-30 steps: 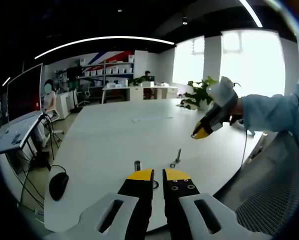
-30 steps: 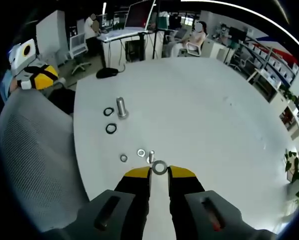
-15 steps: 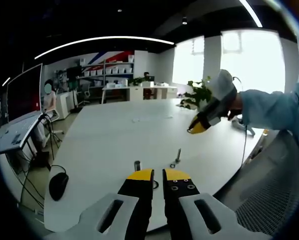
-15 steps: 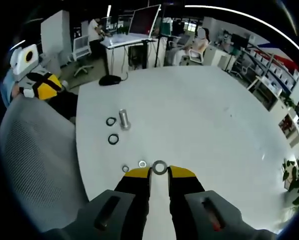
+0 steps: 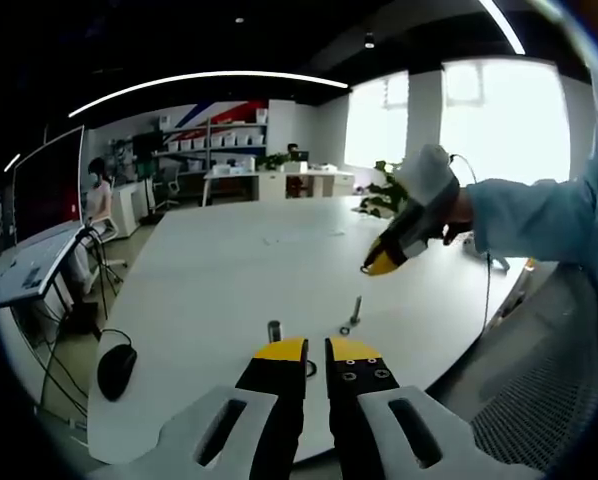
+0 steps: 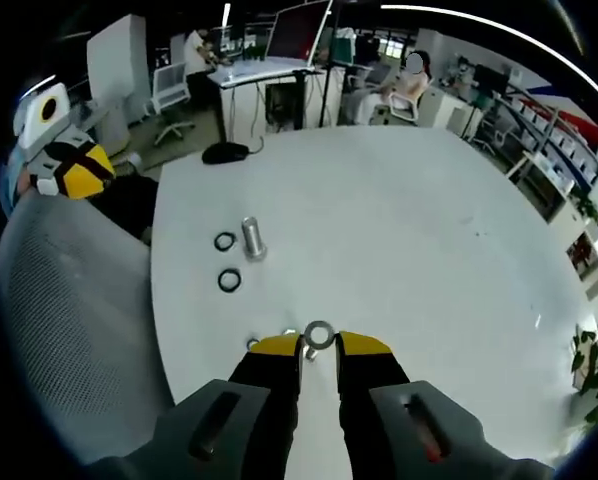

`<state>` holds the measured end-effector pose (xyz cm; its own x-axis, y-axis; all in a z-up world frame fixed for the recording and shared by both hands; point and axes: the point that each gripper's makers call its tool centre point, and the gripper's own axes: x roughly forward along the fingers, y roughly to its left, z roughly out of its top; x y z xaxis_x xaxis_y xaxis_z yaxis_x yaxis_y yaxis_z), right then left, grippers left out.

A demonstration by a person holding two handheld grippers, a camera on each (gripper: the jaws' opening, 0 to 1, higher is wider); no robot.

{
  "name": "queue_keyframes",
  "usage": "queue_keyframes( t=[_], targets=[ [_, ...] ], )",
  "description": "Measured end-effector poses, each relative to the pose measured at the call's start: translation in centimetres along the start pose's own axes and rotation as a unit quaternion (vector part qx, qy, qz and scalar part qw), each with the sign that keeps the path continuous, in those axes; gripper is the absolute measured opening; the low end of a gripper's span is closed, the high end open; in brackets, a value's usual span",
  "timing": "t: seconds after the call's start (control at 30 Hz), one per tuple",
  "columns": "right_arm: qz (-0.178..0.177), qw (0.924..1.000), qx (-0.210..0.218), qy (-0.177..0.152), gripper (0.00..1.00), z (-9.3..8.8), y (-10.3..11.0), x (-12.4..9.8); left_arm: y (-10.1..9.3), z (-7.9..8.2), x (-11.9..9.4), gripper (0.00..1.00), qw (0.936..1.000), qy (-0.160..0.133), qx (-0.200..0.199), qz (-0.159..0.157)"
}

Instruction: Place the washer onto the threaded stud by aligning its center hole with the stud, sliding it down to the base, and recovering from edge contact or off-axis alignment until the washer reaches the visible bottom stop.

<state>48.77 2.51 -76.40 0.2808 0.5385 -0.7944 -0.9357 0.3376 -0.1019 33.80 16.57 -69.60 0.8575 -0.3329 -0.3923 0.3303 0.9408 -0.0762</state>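
- In the right gripper view, the right gripper (image 6: 320, 345) reaches forward over the near edge of a large white table (image 6: 409, 240). Its yellow-tipped fingers (image 6: 275, 347) are nearly closed and pinch a silver washer (image 6: 320, 334) by its edge, so the ring stands up between the tips.
- The top of the threaded stud (image 6: 310, 352) shows just below the washer, between the fingers. The washer is above it, not down at its base.
- Small loose washers (image 6: 251, 344) lie on the table just beside the left finger, partly hidden.
- Farther along the table stands a short metal cylinder (image 6: 250, 238), upright, with two dark rings (image 6: 226, 262) near it, one beside it and one nearer the gripper.
- In the left gripper view, the left gripper (image 5: 316, 352) is held low at the near table edge, level and pointing across the table. Its fingers (image 5: 355, 350) are almost together with only a narrow gap, and nothing is between them.
- That view shows the right gripper (image 5: 379, 265) held in the air by a hand with a light blue sleeve (image 5: 539, 215), angled down above the thin upright stud (image 5: 356, 311).
- A black computer mouse (image 5: 116, 367) lies at the table's left edge.
- A grey mesh chair back (image 6: 69, 330) stands against the table, near the left gripper (image 6: 64, 170).
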Motion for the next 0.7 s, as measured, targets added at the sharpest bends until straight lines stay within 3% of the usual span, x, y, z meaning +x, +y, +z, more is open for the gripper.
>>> queue_keyframes(
  t=[0.7],
  targets=[
    [0.023,0.9991,0.011,0.033,0.15,-2.2,0.6,3.0,0.1,-0.1,0.0,0.04,1.0000,0.003,-0.002,0.002]
  ],
)
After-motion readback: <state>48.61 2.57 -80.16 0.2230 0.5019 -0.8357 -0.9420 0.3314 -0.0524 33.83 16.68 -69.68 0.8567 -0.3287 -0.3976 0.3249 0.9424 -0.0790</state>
